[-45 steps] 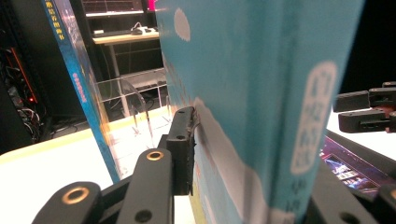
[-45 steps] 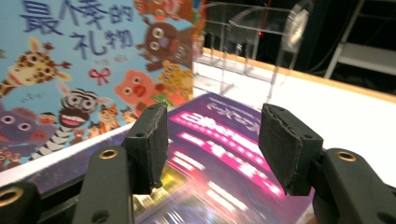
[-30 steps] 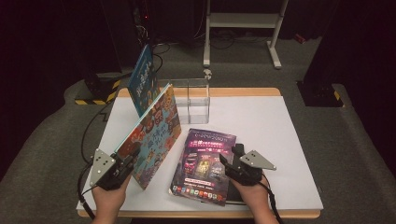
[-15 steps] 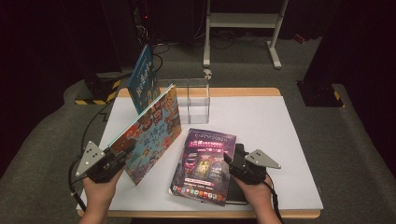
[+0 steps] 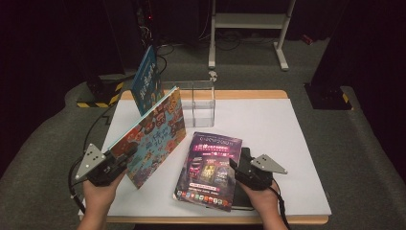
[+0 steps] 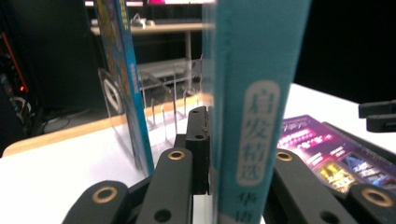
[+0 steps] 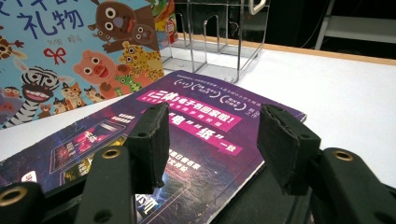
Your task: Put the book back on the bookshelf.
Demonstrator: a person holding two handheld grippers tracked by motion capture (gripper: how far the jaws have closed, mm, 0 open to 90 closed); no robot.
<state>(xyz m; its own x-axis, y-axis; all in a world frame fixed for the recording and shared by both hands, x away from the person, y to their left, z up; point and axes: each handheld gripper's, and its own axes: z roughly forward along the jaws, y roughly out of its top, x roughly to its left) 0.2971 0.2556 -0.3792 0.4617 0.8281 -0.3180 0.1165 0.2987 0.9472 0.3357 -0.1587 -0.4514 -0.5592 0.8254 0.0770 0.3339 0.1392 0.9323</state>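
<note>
Nearest the person, at the front left corner of the tabletop (image 5: 287, 124), the left claw (image 5: 125, 158) is pinching the spine of a picture book (image 5: 153, 134). The left gripper view shows the teal spine (image 6: 254, 107) clamped upright between the black jaws. Its jaws have just been opening a touch, yet the book sits between them and the pads press on it. The book stands tilted on its lower edge, its cover leaning back toward the rack.

Near the front edge, just right of centre, the right claw (image 5: 235, 166) rests spread over the right side of a purple book (image 5: 210, 167) that lies flat on top of a dark one. In the right gripper view the two pads (image 7: 152, 140) stand apart above the purple cover (image 7: 196, 121) and grip nothing.

Farther back, near the rear edge and left of centre, stands a clear acrylic rack (image 5: 196, 103) with upright dividers. A blue book (image 5: 147, 81) leans at its left end, overhanging the rear left corner.

The picture book looks bound for a slot in that rack. The main risk, as I judge it, is the grip: held only at the spine and by a slackening pinch, the wide cover could swing, flop open or slide out. Its far corner could also catch a divider or knock the leaning blue book off the tabletop. A light rack may shift if pushed.
</note>
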